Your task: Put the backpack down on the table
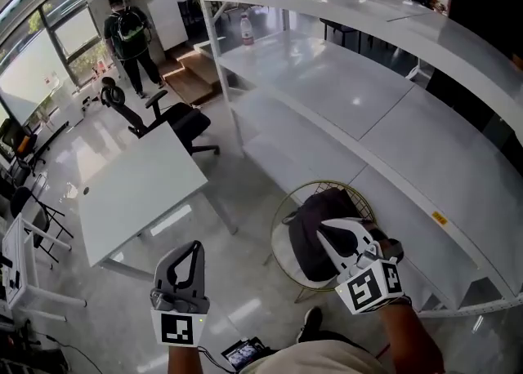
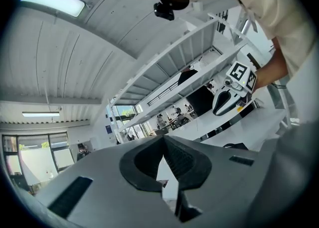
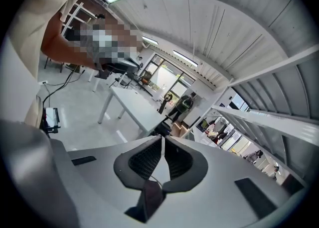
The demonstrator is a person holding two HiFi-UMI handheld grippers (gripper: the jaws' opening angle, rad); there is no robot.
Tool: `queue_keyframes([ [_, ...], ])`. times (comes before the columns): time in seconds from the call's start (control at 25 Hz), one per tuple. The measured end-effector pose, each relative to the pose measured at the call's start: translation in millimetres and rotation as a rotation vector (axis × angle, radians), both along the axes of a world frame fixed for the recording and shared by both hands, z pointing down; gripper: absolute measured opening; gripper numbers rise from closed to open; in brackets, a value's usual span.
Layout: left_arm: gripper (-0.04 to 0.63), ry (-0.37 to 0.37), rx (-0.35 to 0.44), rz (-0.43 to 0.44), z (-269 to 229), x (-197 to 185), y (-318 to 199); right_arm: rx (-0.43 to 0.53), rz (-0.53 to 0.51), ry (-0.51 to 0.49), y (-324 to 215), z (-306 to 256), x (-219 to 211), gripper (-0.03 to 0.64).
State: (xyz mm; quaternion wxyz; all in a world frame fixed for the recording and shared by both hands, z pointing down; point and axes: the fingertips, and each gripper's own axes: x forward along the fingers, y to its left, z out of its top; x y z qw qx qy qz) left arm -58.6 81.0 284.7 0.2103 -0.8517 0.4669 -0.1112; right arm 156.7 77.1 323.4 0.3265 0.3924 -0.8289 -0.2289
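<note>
A dark backpack lies slumped in a round gold wire chair below me. My right gripper hovers just over it, jaws shut with nothing between them; in the right gripper view its tips meet and point across the room at the white table. That white table stands to the left in the head view. My left gripper is held over the floor near the table's corner, shut and empty; in the left gripper view its tips touch.
Long white shelving runs along the right. A black office chair stands behind the table. A person wearing a backpack stands at the far left near the windows. More desks and chairs line the left edge.
</note>
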Motion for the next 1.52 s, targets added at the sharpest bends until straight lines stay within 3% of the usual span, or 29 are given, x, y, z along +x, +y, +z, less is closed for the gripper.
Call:
queue_keyframes([
  [0.28,0.012,-0.016,-0.018,0.11,11,98,-39,-0.045,0.074,-0.023,-19,17,73,0.028],
  [0.64,0.012,-0.006,-0.053,0.276,33,175,-84,-0.146,0.204,-0.069,-39,58,124,0.028],
  [0.92,0.012,-0.023,-0.093,0.387,60,212,-118,-0.261,0.326,-0.149,-61,101,148,0.036],
  [1.04,0.012,-0.031,-0.114,0.417,74,222,-132,-0.319,0.366,-0.179,-72,123,157,0.098],
  [1.28,0.012,-0.005,-0.202,0.426,107,233,-150,-0.427,0.424,-0.213,-91,173,168,0.124],
  [1.52,0.012,-0.057,-0.244,0.459,143,247,-163,-0.536,0.494,-0.248,-104,227,183,0.158],
])
